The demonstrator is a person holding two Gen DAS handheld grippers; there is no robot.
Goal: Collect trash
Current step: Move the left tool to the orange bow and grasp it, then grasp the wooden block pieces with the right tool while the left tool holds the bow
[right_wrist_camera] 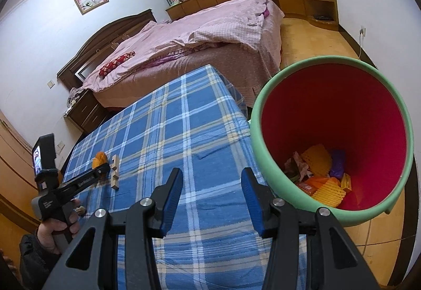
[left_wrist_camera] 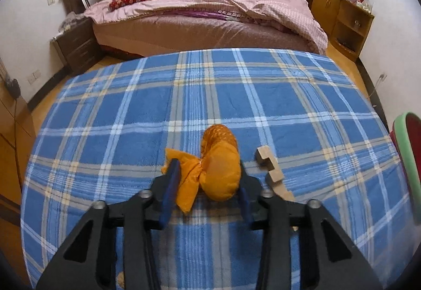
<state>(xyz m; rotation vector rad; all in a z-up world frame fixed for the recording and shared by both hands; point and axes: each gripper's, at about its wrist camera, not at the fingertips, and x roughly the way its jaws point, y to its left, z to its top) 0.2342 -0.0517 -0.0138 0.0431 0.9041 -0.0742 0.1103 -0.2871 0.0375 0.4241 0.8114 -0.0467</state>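
Observation:
An orange wrapped bundle [left_wrist_camera: 220, 166] lies on the blue plaid tablecloth [left_wrist_camera: 131, 111]. My left gripper [left_wrist_camera: 208, 179] is open with its jaws on either side of the bundle, not closed on it. A notched wooden piece [left_wrist_camera: 273, 171] lies just right of it. In the right wrist view the bundle [right_wrist_camera: 99, 157] and wooden piece [right_wrist_camera: 114, 171] show far left with the left gripper [right_wrist_camera: 101, 168] at them. My right gripper [right_wrist_camera: 211, 187] is open and empty above the table's right edge. A red bin with a green rim [right_wrist_camera: 263, 116] stands beside the table and holds several bits of trash [right_wrist_camera: 319, 174].
The bin's rim [left_wrist_camera: 406, 163] shows at the right edge of the left wrist view. A pink-covered bed [left_wrist_camera: 210, 8] stands beyond the table, with wooden cabinets [left_wrist_camera: 350, 19] along the far wall. Wooden floor [right_wrist_camera: 310, 40] lies around the bin.

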